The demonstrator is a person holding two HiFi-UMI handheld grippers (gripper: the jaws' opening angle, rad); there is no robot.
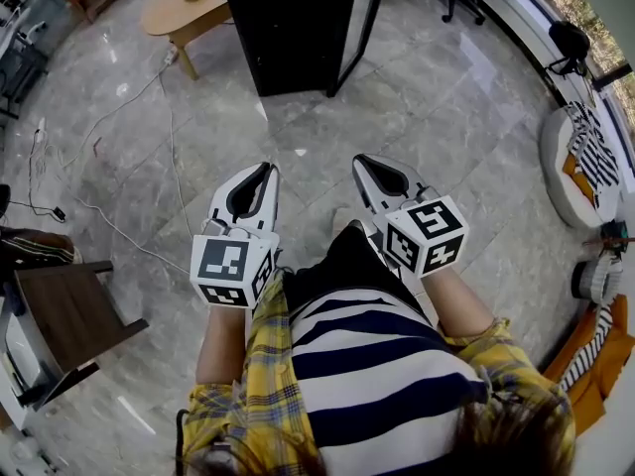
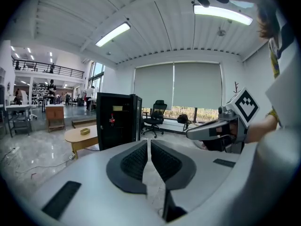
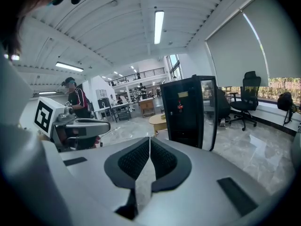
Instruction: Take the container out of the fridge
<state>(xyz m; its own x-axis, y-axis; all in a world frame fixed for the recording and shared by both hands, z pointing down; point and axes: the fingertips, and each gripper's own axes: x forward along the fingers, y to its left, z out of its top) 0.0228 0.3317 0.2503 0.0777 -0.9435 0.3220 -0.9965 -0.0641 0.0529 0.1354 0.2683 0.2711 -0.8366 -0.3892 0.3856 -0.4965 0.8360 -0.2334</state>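
The black fridge stands on the marble floor a few steps ahead of me, its door hanging ajar on the right side. It also shows as a tall dark cabinet in the left gripper view, the fridge, and in the right gripper view, the fridge. No container can be made out inside it. My left gripper and right gripper are held side by side at waist height, pointing toward the fridge and well short of it. Both are shut with nothing between the pads, as seen at the left gripper and the right gripper.
A low wooden table with a yellow object stands left of the fridge. Cables trail over the floor at the left. A dark chair is at my left, a round striped cushion at the right, and an office chair behind.
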